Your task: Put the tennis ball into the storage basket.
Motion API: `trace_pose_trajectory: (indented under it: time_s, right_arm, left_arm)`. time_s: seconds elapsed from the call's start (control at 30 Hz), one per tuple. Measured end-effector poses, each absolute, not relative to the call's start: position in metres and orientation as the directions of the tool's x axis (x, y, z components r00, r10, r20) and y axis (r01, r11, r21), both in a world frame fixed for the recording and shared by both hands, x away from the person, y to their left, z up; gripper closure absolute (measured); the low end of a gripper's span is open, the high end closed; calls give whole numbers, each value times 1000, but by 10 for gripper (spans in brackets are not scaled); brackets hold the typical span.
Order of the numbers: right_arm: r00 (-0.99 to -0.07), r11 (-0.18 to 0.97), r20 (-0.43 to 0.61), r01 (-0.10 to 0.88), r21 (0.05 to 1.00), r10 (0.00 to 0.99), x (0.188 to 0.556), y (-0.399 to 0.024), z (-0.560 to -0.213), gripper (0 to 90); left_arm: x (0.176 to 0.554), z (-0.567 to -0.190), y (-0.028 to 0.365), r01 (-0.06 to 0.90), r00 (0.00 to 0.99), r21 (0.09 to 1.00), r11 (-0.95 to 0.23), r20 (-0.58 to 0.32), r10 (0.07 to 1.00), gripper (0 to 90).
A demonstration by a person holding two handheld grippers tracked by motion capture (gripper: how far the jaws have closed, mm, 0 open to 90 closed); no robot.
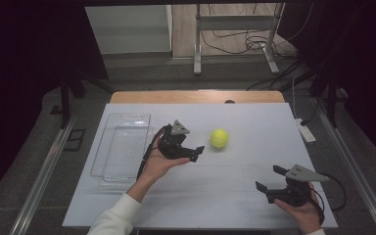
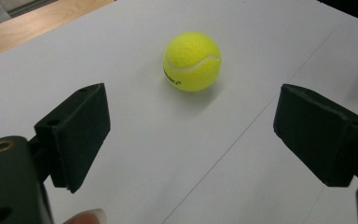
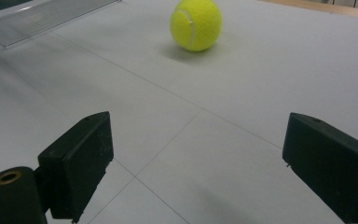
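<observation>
I see a yellow tennis ball resting on the white table, just ahead of my left gripper, its jaws spread empty, and well apart from my right gripper, likewise spread.

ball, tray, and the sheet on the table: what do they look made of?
Tennis ball: fuzzy yellow felt with a white curved seam, probably over rubber.
Tray: clear hard plastic by the look; see-through, glossy edges, ribbed floor.
Sheet: matte pale covering with faint thin lines, paper or thin plastic; can't tell which. A wooden table edge shows beyond it.
</observation>
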State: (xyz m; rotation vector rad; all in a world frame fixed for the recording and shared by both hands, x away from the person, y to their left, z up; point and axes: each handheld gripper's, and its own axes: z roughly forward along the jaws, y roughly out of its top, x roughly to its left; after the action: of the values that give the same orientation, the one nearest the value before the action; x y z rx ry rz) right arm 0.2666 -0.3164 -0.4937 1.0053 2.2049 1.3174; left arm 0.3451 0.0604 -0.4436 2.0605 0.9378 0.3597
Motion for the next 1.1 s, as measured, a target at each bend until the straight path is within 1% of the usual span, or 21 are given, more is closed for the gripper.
trace_pose_trajectory:
  time_s: [1.1]
  right_arm:
    - [-672,303,43,388,870,739,268,-317,-495,88]
  left_arm:
    - [373,-442,41,517,682,752,-409,-73,728,117]
